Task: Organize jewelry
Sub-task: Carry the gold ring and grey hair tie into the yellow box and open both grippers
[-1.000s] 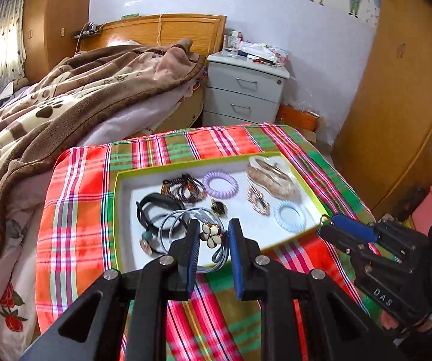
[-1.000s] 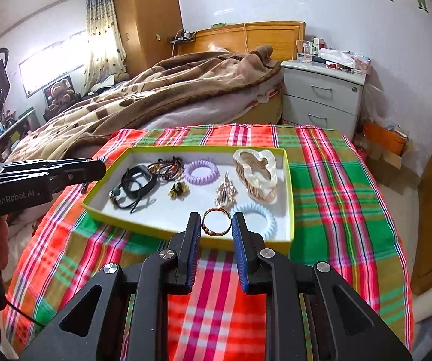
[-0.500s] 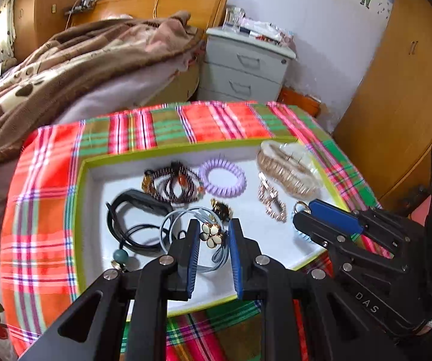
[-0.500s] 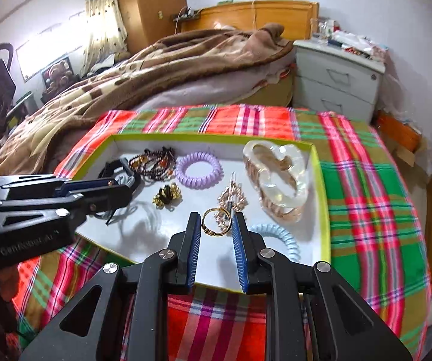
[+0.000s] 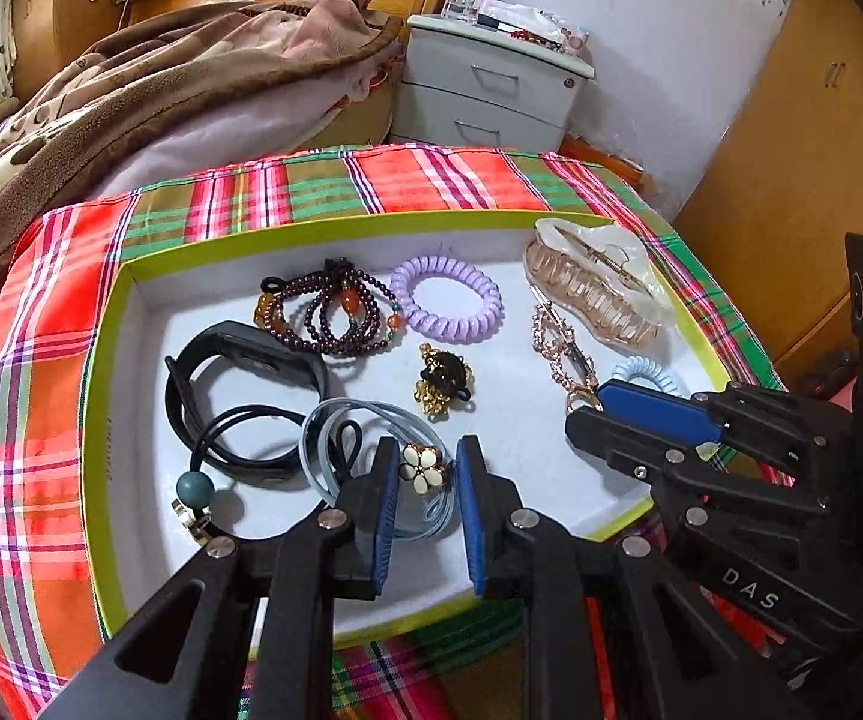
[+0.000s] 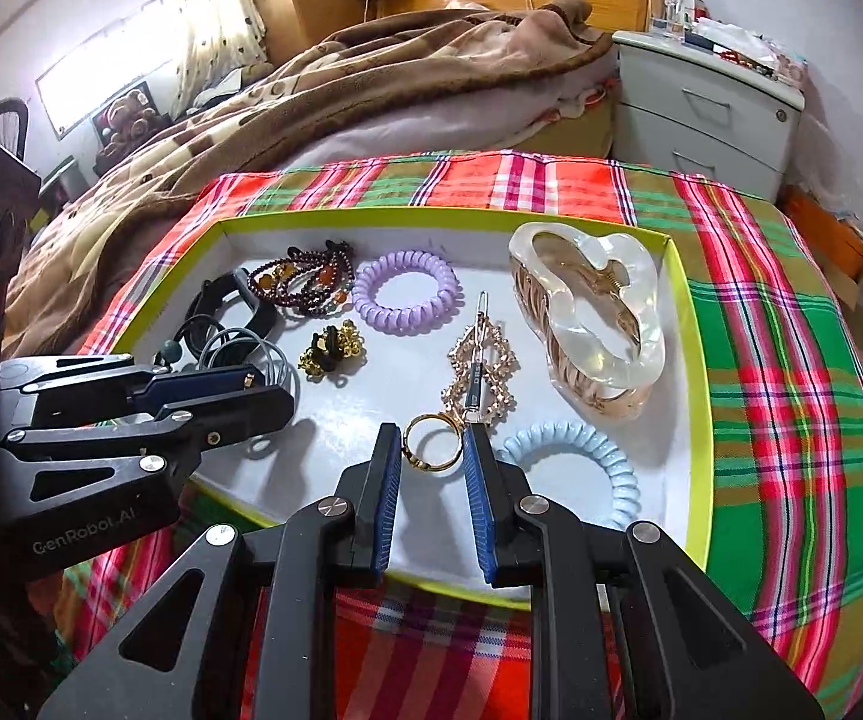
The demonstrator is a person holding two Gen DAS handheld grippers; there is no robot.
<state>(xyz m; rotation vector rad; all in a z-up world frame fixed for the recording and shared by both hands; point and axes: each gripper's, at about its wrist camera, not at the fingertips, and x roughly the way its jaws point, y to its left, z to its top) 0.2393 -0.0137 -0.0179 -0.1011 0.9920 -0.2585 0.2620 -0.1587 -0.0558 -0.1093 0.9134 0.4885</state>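
A white tray with a lime-green rim (image 5: 107,360) (image 6: 692,360) lies on a plaid cloth and holds the jewelry. My left gripper (image 5: 427,468) is shut on a cream flower charm (image 5: 422,468) joined to a grey-blue hair tie (image 5: 323,438), low over the tray's front. My right gripper (image 6: 431,447) is shut on a gold ring (image 6: 431,444) low over the tray, beside a light-blue coil tie (image 6: 605,468). It shows in the left wrist view (image 5: 587,405) at the right.
In the tray: clear claw clip (image 6: 593,318), gold hairpin (image 6: 479,372), purple coil tie (image 6: 404,291), bead bracelets (image 6: 305,279), black band (image 5: 239,366), gold-black charm (image 6: 332,351). A bed with a brown blanket (image 6: 341,78) and a grey nightstand (image 6: 707,114) stand behind.
Both grippers have moved forward and down over the tray, each still holding its item. The flower charm and ring now sit low near the tray floor.
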